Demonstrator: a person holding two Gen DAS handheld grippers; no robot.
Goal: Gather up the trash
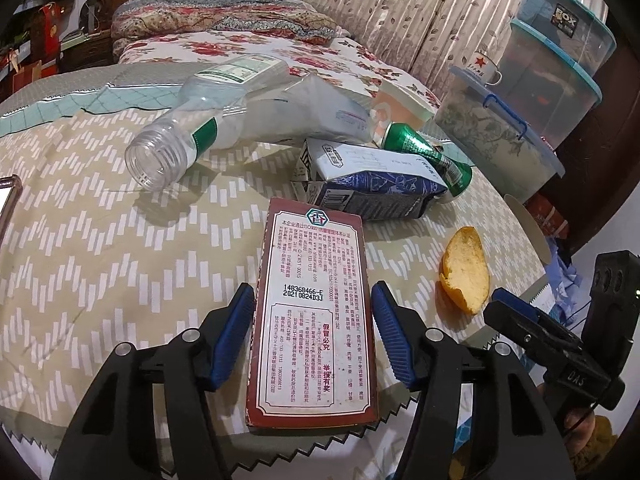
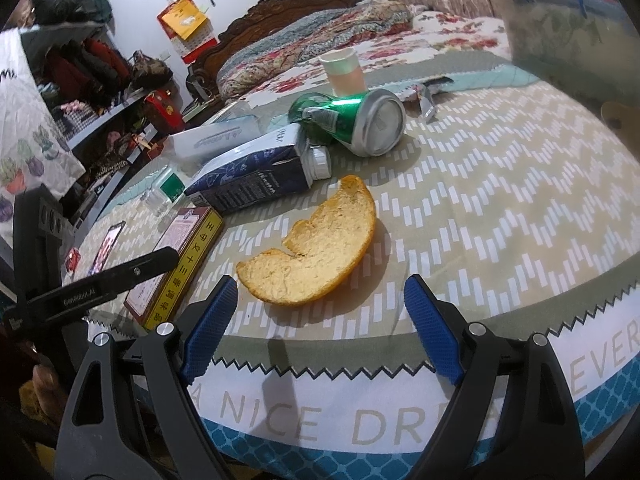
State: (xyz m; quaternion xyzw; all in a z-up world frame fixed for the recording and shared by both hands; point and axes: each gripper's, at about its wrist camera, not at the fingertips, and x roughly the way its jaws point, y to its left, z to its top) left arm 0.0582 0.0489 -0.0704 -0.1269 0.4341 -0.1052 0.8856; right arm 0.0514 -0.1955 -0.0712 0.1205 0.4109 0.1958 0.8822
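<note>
Trash lies scattered over a round table covered by a beige zigzag-patterned tablecloth (image 1: 100,240) with a saw-toothed grey border. The left gripper (image 1: 313,336) has its blue ribbed fingers set on either side of a flat brown cardboard box with a printed white label (image 1: 316,312); the jaws stand partly open, the left pad at the box's edge and the right one just off it, so whether they actually grip cannot be told. The box lies flat near the table's edge. Beyond it sits a crushed dark blue and white drink carton (image 1: 372,180), with a dented green aluminium can (image 1: 428,152) lying on its side just behind. A clear uncapped plastic bottle with a green label (image 1: 188,128) lies to the left, its mouth facing the camera, against a pale plastic bag (image 1: 296,116). A paper cup (image 1: 400,104) stands further back.

The right gripper (image 2: 320,320) hovers at the table's edge with jaws wide open and empty, facing a curved piece of orange peel (image 2: 316,252) lying pith-up just ahead of the fingertips. Behind the peel sit the carton (image 2: 256,180) and can (image 2: 360,120), touching each other; the brown box (image 2: 176,260) is to the left.
</note>
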